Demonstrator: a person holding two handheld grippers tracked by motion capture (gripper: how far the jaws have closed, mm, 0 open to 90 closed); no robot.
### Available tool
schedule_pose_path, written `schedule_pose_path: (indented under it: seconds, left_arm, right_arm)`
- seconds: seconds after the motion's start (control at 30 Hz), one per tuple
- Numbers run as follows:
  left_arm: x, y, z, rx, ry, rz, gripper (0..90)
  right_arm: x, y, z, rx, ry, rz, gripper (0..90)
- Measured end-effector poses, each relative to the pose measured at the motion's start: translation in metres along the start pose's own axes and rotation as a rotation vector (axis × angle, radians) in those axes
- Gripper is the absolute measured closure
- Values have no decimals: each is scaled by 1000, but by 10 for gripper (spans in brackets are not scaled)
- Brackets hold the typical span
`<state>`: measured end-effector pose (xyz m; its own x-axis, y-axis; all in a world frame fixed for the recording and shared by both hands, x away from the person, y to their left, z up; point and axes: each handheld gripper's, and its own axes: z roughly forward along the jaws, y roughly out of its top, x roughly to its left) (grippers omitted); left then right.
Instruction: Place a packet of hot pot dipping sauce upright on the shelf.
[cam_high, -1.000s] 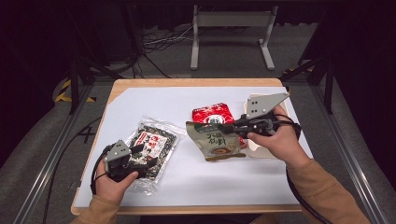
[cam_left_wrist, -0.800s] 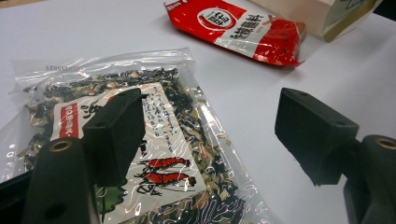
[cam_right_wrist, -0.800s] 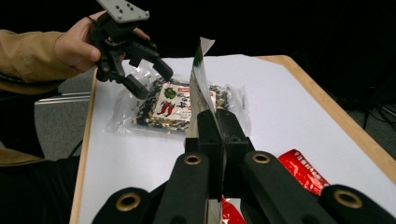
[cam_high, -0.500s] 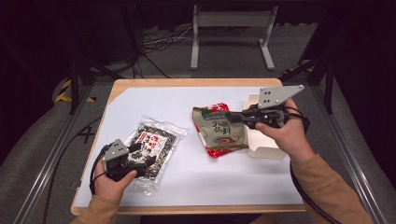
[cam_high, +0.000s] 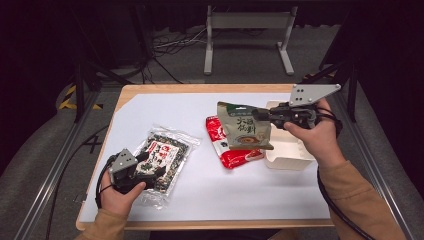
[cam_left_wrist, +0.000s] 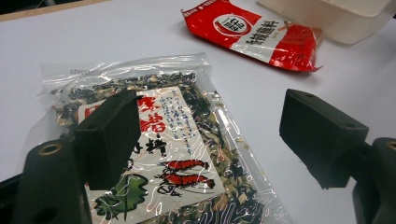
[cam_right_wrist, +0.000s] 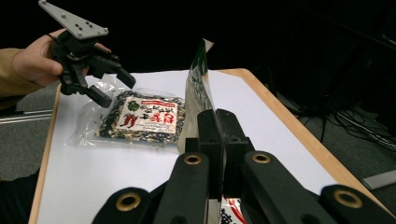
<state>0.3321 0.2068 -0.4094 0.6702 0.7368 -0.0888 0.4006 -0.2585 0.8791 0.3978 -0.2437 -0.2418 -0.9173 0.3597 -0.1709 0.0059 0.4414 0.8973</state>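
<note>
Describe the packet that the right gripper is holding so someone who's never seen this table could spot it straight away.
On the white-topped table, look to the right side, by the white box. The green and tan packet hangs there, clamped in the right gripper above the red packet. It alone is off the table; the clear seaweed bag lies flat at the left.

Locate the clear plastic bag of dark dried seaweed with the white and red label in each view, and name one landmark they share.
High view: clear seaweed bag lies flat at lower left on the white table, under the left gripper.
Left gripper view: it spreads across the lower left, below the open jaws.
Right gripper view: it lies left of centre, beyond the shut jaws.
Shared landmark: the red packet, at top right in the left gripper view, at the bottom edge in the right gripper view.
</note>
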Motion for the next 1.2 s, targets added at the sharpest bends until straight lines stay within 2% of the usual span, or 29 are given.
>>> schedule_pose_path:
  seconds: [0.33, 0.37, 0.7, 0.87, 1.07, 1.2]
  left_arm:
    - [0, -3, -2, 3, 9, -17, 211]
    - [0, -4, -3, 6, 14, -17, 211]
    - [1, -6, -7, 8, 23, -22, 211]
    - [1, -9, -9, -1, 29, -30, 208]
    - [-1, -11, -12, -5, 36, -13, 200]
    - [-2, -13, -14, -7, 40, -19, 192]
  right_arm:
    - [-20, -2, -17, -15, -56, 4, 893]
    - [-25, -1, -21, -15, -66, 7, 894]
    - [-45, -5, -30, -24, -110, 19, 893]
    - [-56, -9, -35, -36, -120, 19, 894]
    - [-67, -11, -39, -50, -133, 15, 893]
    - [-74, -11, -40, -49, -144, 12, 893]
